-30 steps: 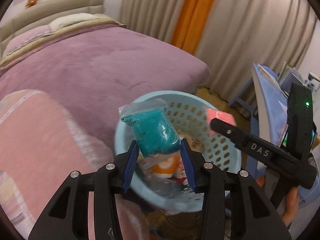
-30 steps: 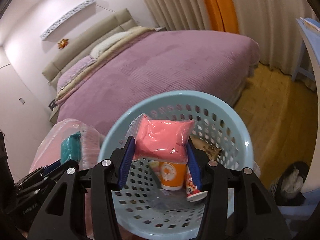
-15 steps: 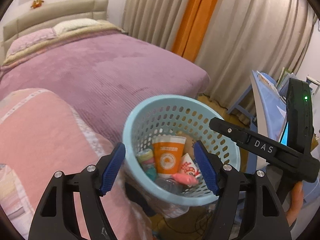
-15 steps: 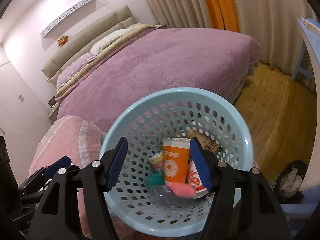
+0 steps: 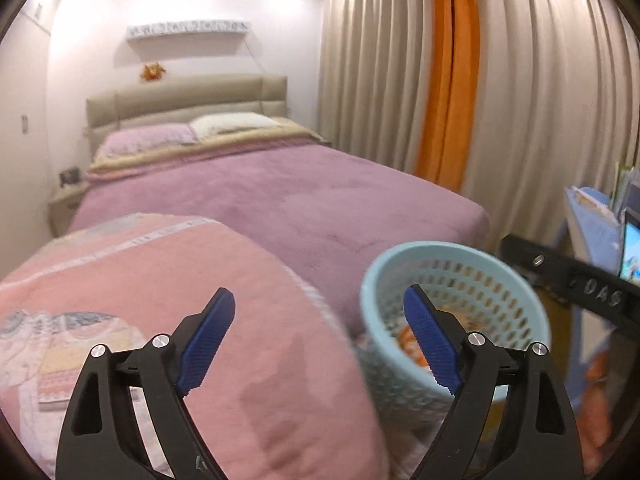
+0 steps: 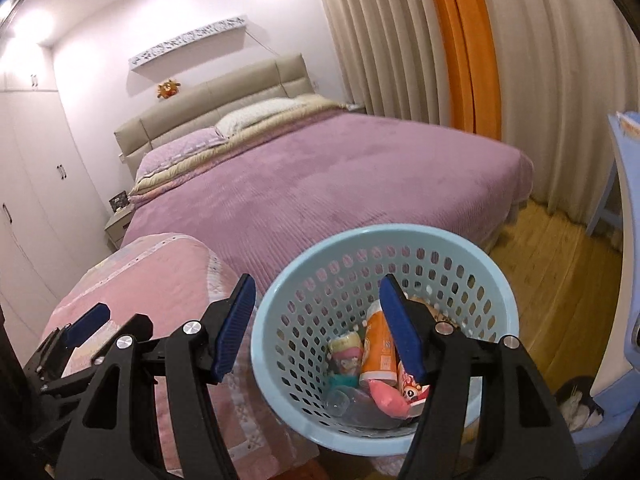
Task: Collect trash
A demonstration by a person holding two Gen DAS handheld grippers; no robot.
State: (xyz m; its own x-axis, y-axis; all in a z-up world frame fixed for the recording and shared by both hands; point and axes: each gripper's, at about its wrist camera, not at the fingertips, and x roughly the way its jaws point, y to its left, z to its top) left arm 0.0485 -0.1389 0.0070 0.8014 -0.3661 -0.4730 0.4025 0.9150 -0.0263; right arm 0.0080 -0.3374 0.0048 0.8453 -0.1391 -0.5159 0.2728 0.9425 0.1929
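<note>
Over the blue basket [image 6: 508,300] beside the bed [image 6: 320,184], my right fingers [image 6: 316,320] gape empty, left fingers [image 5: 316,336] just widened, empty too; trash [image 6: 376,364] lies inside, safely contained.

both cameras are sitting low on the grippers, looking forward and a bit down. the left one is facing the bed [image 5: 280,196] at 12 o'clock, with the blue basket [image 5: 456,276] near at 4 o'clock. the right one is looking down into that basket [image 6: 384,248], close at 6 o'clock. both are sharing the bed [image 6: 320,184], the basket and the pink cushion [image 5: 160,280].
</note>
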